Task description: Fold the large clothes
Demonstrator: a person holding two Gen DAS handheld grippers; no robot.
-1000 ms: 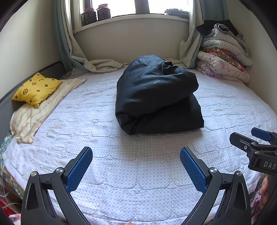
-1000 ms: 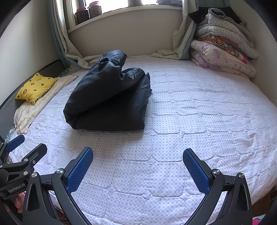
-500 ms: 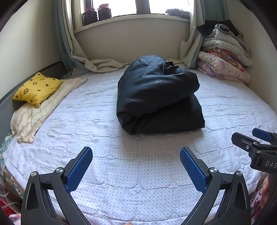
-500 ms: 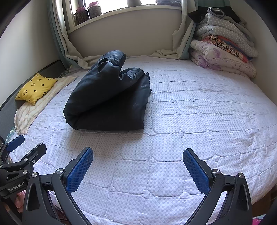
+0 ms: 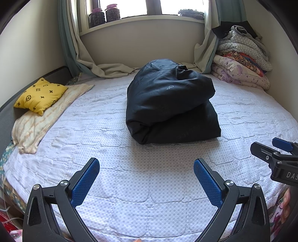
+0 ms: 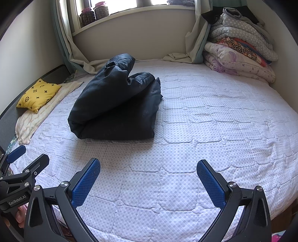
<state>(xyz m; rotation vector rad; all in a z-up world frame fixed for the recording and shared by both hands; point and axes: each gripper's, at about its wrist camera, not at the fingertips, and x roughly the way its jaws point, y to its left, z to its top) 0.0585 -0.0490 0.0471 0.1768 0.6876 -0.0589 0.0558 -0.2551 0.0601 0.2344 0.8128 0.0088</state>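
A large black padded jacket (image 5: 170, 100) lies folded into a thick bundle on the white quilted bed (image 5: 149, 178); it also shows in the right wrist view (image 6: 117, 106), left of centre. My left gripper (image 5: 146, 179) is open and empty, held over the near part of the bed, well short of the jacket. My right gripper (image 6: 148, 181) is open and empty, also over the near bed, to the right of the jacket. Each gripper shows at the edge of the other's view.
A yellow patterned cushion (image 5: 40, 95) lies on a cream towel (image 5: 42, 119) at the bed's left edge. A stack of folded quilts (image 5: 244, 61) stands at the far right corner. Curtains (image 5: 78, 48) and a windowsill with jars (image 5: 104, 15) are behind.
Both views have shifted very slightly; the jacket sits a touch lower and to the right in the left wrist view. The grippers stay open and the jacket has not moved.
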